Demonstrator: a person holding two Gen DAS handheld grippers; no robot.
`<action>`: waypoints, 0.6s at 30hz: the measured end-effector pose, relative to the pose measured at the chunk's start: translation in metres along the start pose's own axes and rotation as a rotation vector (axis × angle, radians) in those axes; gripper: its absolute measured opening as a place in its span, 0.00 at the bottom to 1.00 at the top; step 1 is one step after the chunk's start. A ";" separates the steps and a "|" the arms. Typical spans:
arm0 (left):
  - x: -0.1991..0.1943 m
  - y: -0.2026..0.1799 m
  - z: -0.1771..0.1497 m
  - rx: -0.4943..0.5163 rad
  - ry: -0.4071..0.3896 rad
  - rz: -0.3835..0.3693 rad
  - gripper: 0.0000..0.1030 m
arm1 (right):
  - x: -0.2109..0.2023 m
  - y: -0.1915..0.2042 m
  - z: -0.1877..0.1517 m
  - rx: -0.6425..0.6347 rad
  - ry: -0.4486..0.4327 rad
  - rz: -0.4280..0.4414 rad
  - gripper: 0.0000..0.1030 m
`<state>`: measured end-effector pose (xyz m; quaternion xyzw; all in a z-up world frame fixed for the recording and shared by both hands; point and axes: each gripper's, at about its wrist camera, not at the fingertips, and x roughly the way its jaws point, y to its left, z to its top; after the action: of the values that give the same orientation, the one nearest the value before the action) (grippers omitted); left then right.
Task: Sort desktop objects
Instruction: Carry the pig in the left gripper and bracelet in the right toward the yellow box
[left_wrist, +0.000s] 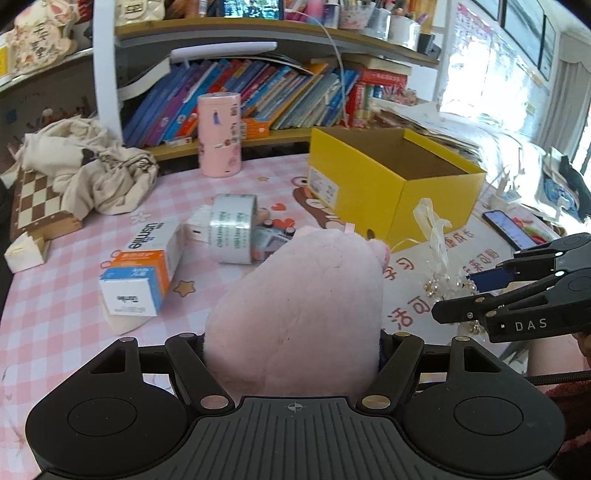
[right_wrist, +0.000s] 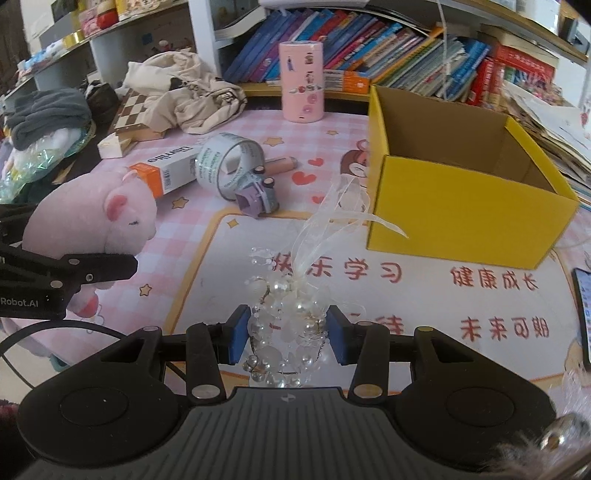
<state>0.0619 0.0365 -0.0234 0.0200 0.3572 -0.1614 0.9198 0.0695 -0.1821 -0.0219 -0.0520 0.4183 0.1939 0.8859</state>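
Now | pink plush pig clamped in left hand-held gripper | bead ornament between right pads

Both tools are matte black plastic with ribbed housings, round caps and brass-coloured pins. The right gripper has blue pads and white "DAS" lettering; the left gripper reads "Robot.AI". A black cable trails near it.

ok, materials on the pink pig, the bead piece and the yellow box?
Pink pig: plush fabric, fuzzy matte nap. Bead piece: glossy pearl-like and clear beads, probably plastic or glass, with a sheer ribbon. Yellow box: cardboard, smooth yellow outside, raw brown inside.
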 end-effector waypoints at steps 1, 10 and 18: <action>0.000 -0.002 0.000 0.004 -0.001 -0.006 0.70 | -0.002 -0.001 -0.002 0.006 0.000 -0.006 0.41; 0.012 -0.028 0.007 0.043 0.011 -0.055 0.70 | -0.011 -0.026 -0.017 0.062 0.013 -0.045 0.41; 0.031 -0.067 0.021 0.072 0.026 -0.079 0.70 | -0.020 -0.071 -0.026 0.102 0.023 -0.062 0.41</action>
<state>0.0763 -0.0390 -0.0225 0.0412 0.3635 -0.2099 0.9067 0.0672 -0.2603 -0.0281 -0.0217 0.4358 0.1443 0.8881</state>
